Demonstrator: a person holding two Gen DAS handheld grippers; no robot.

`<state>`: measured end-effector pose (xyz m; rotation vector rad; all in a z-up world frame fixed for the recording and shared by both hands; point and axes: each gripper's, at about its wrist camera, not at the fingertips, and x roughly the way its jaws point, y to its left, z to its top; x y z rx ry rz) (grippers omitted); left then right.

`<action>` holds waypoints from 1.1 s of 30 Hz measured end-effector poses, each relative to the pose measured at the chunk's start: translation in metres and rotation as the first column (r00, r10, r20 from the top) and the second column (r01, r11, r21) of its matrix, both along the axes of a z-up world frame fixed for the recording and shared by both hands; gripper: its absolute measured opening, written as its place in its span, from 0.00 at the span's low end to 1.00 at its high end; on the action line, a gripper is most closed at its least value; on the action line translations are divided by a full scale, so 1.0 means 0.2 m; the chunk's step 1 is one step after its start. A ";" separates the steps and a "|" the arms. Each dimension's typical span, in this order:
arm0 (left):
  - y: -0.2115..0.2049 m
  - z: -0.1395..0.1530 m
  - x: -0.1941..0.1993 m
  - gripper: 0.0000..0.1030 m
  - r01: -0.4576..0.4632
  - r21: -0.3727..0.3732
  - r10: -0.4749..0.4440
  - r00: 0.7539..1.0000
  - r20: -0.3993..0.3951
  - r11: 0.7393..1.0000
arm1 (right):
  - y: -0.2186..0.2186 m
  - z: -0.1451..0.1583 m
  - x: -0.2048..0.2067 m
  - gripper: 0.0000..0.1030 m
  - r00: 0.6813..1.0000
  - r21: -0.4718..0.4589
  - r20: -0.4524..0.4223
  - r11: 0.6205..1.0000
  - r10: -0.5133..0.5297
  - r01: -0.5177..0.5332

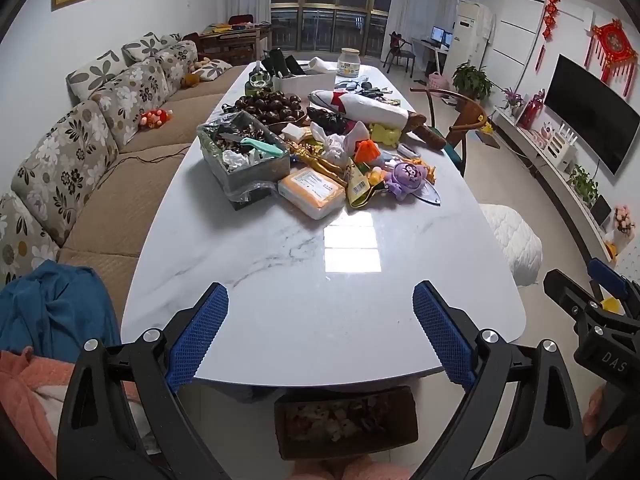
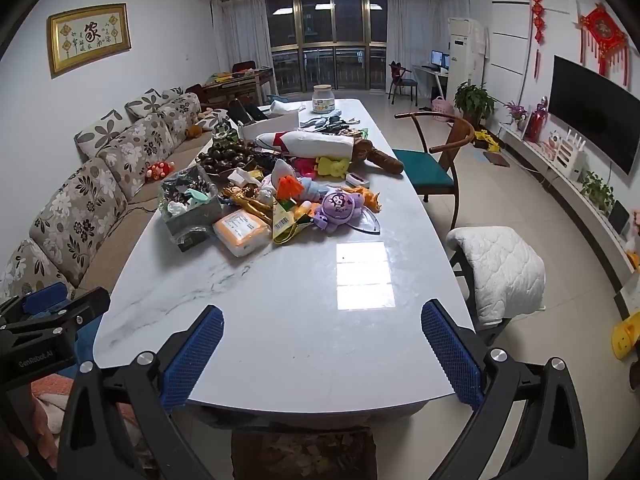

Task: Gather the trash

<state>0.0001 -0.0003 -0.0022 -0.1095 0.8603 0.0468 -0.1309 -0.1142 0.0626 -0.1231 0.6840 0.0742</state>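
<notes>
White marble worktop (image 1: pixel 280 264), glossy and bare at the near end; the trash sits in a heap mid-table, well apart from both tools. Left tool (image 1: pixel 320 320) and right tool (image 2: pixel 322 344) hang over the near edge, jaws spread wide, nothing between them. The crumpled white wrapper (image 1: pixel 334 144) looks light and soft (it should crush easily), so pinch a raised fold. The yellow packet (image 2: pixel 286 222) seems thin and slippery; take its free edge. A bin (image 1: pixel 346 420) waits below the table's edge.
</notes>
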 end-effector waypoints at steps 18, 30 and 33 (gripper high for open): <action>-0.04 -0.04 0.01 0.89 0.013 0.008 -0.013 1.000 -0.014 1.000 | 0.00 -0.02 -0.01 0.95 1.000 0.001 -0.004 1.000 0.000 0.000; -0.06 -0.04 0.01 0.89 0.017 0.010 -0.016 1.000 -0.016 1.000 | 0.04 -0.02 0.01 0.95 1.000 -0.008 -0.014 1.000 0.014 -0.014; -0.06 -0.05 0.01 0.89 0.018 0.011 -0.018 1.000 -0.016 1.000 | 0.04 -0.02 0.02 0.95 1.000 -0.009 -0.013 1.000 0.014 -0.014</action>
